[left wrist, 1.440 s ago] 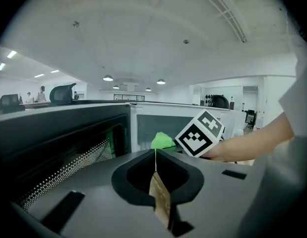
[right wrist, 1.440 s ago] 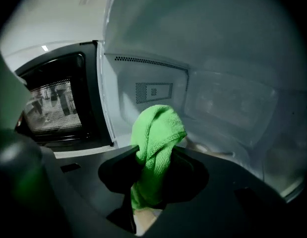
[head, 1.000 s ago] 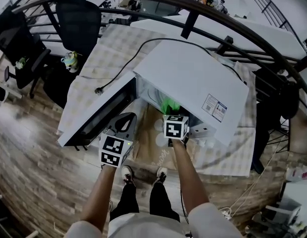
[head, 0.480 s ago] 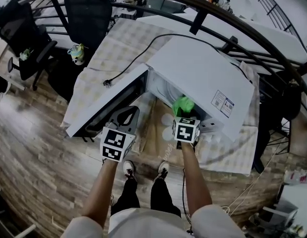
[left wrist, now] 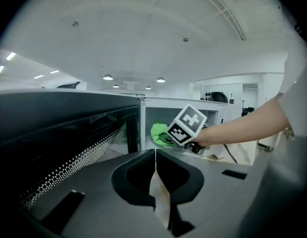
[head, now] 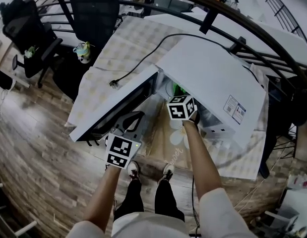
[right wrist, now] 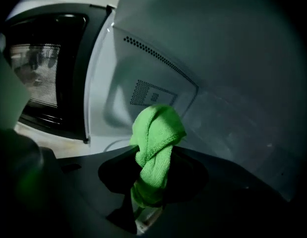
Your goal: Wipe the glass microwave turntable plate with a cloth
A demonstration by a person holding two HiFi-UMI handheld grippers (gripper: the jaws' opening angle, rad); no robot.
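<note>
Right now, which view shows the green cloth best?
Right gripper view: green cloth centre frame, clamped in the right gripper, inside the microwave. Left gripper view shows it small and partly hidden. Head view: only a green sliver.

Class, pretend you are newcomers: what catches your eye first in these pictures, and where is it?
A bright green cloth pinched in the right gripper, inside the open white microwave. The left gripper hangs shut and empty beside the open door.

A bunched green cloth (right wrist: 155, 133) stands pinched in the right gripper (right wrist: 148, 187) inside the microwave (head: 213, 78).
</note>
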